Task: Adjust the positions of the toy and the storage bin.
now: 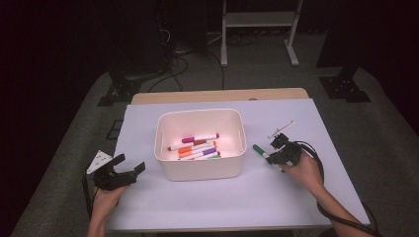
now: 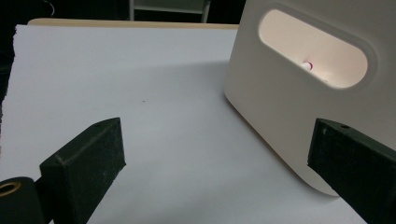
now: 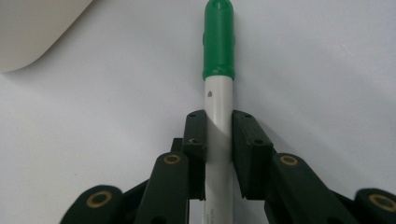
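While the left gripper [image 1: 129, 168] is held low over the white sheet [image 1: 207, 197] at the table's near left, its jaws are seen standing wide apart with nothing between them; in the left gripper view the two black pads [image 2: 88, 163] frame bare sheet, and the bin [image 2: 289, 116] stands just beyond the farther pad, apart from it. The right gripper [image 1: 272, 157] is seen at the bin's right side, near it but not touching. Its jaws are clamped on a green marker [image 1: 261, 151]: in the right gripper view the white barrel [image 3: 218, 135] is pinched between both pads, and the green cap [image 3: 217, 39] projects past the fingertips toward the bin's corner. Whether the marker is resting on the sheet or lifted just clear of it cannot be told. The bin [image 1: 200, 170], a white rounded tub, is placed at the middle of the sheet; several markers [image 1: 197, 146] are lying flat on its floor, with magenta, orange, purple and green caps noted. A thin white rod [image 1: 281, 129] is seen on the sheet just beyond the right gripper.
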`<state>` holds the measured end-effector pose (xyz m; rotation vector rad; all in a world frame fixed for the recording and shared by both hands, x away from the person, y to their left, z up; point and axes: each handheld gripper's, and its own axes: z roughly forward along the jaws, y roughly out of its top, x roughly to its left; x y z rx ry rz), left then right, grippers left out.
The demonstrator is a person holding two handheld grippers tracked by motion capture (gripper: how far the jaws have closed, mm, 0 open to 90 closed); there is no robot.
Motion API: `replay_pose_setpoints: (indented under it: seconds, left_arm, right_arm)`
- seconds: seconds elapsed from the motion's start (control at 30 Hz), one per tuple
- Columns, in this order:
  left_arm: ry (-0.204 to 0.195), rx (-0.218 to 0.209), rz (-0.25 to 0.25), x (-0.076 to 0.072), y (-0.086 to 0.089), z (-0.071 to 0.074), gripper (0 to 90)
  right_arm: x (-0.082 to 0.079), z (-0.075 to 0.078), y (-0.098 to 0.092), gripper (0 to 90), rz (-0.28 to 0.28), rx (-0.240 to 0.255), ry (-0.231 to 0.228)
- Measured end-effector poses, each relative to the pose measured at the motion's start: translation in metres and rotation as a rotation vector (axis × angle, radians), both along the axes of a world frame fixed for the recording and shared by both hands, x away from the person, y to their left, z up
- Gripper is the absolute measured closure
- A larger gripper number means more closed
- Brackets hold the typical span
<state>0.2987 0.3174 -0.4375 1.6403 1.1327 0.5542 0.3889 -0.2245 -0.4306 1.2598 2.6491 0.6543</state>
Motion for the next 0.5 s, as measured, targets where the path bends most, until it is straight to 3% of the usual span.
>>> replay_pose_setpoints:
  seconds: [0.13,0.23,0.5]
  left_arm:
    - [-0.001,0.001,0.002,0.000,0.000,0.000,2.5]
    - [-0.001,0.003,0.001,0.000,0.000,0.000,2.5]
    - [0.000,0.009,-0.006,0.001,-0.002,0.000,2.5]
  right_arm:
    - [0.003,0.001,-0.004,75.3,0.008,0.021,0.026]
    - [0.005,0.001,-0.011,75.4,0.006,0.079,0.082]
    - [0.003,0.009,-0.028,75.5,0.022,0.172,0.149]
